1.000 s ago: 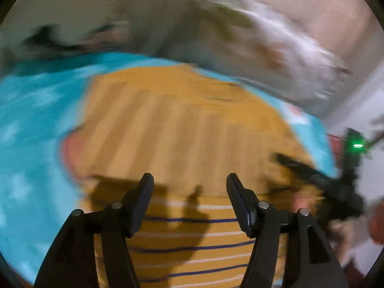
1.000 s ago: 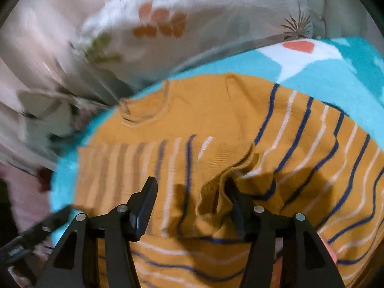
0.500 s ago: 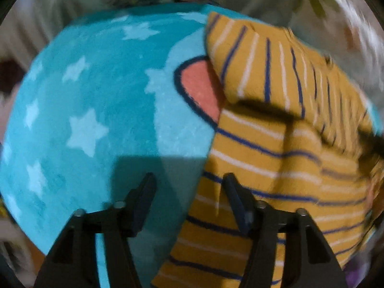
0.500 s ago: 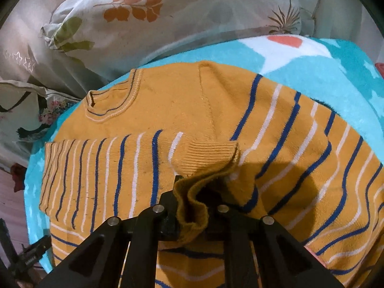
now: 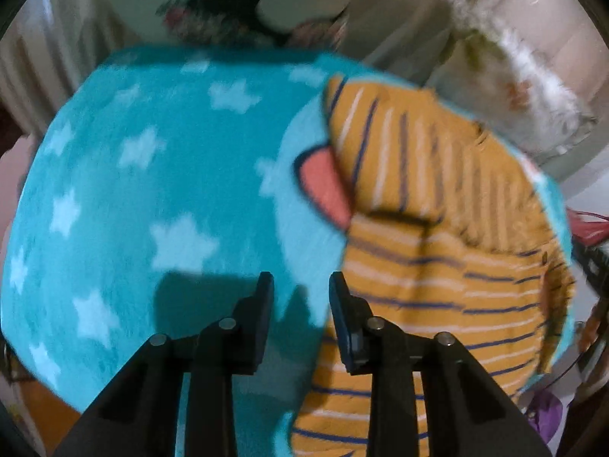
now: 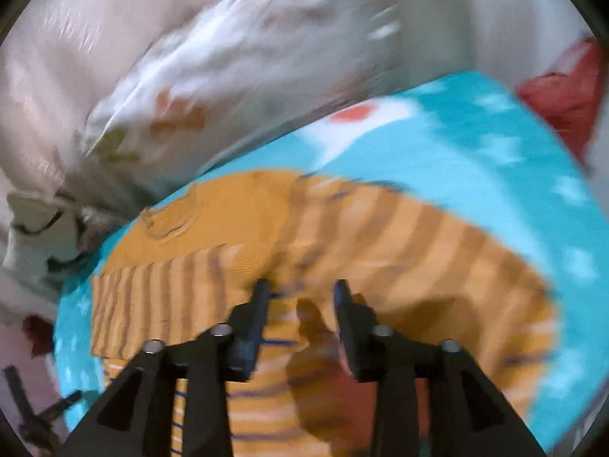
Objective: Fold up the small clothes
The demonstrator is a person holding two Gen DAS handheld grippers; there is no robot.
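Your left gripper has been closing, fingers now narrowly apart over bare, fleecy, star-printed teal blanket; the ribbed mustard striped sweater lies flat just right of its right finger. Your right gripper has just opened, nothing between its fingers, blurred knit beneath; a leaf-print pillow lies beyond.
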